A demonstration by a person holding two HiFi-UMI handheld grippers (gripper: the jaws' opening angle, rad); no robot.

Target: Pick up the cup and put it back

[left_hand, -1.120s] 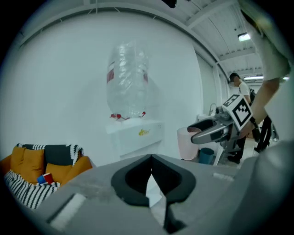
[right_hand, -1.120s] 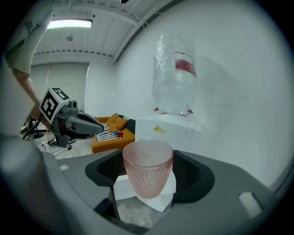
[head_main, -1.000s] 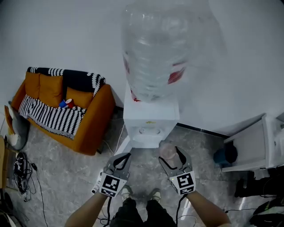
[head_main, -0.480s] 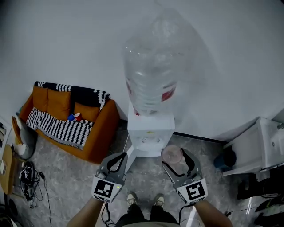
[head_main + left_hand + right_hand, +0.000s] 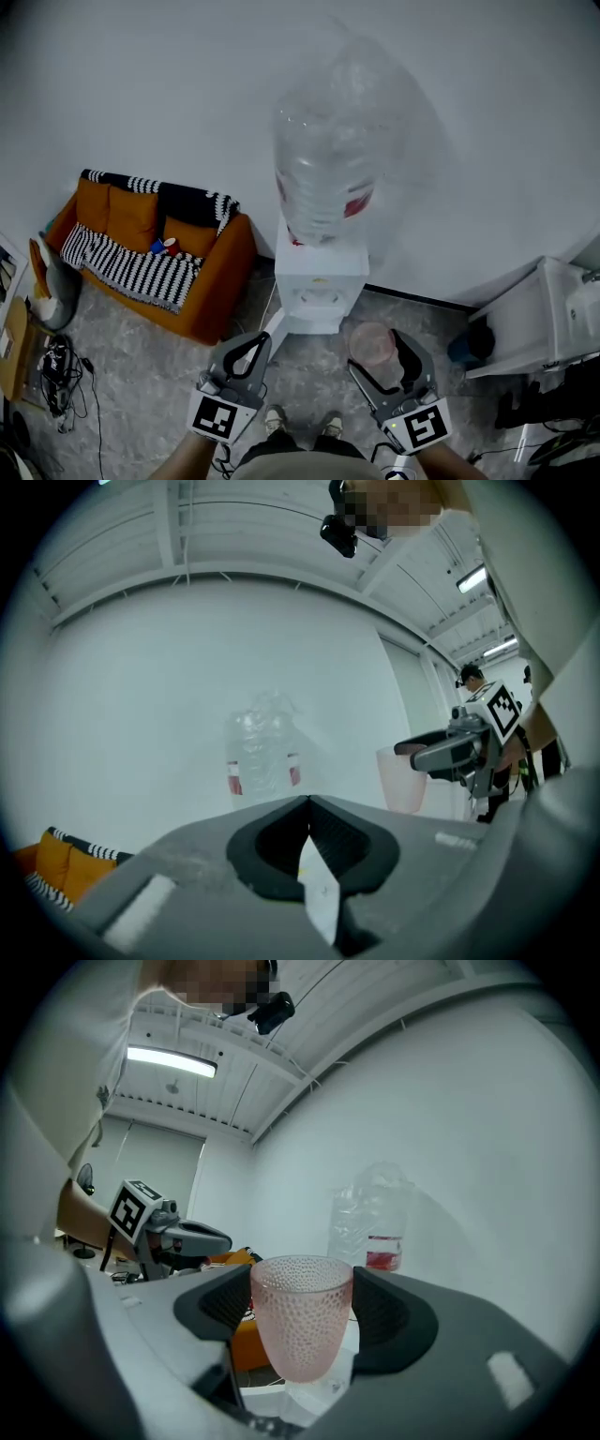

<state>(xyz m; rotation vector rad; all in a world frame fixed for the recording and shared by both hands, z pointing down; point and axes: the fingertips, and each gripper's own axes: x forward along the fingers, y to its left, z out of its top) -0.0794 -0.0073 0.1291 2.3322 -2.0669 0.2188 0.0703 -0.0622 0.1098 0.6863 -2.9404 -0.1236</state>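
The right gripper (image 5: 302,1307) grips the pink cup (image 5: 302,1327). The cup stands upright between the two pads, and they press on its sides. The left gripper (image 5: 307,806), beside it, is closed, its tips touching, with nothing inside. Ahead of both grippers stands the white water dispenser (image 5: 319,281) with a big bottle (image 5: 323,178) on top. An orange sofa (image 5: 211,281) lies to the left of the left gripper.
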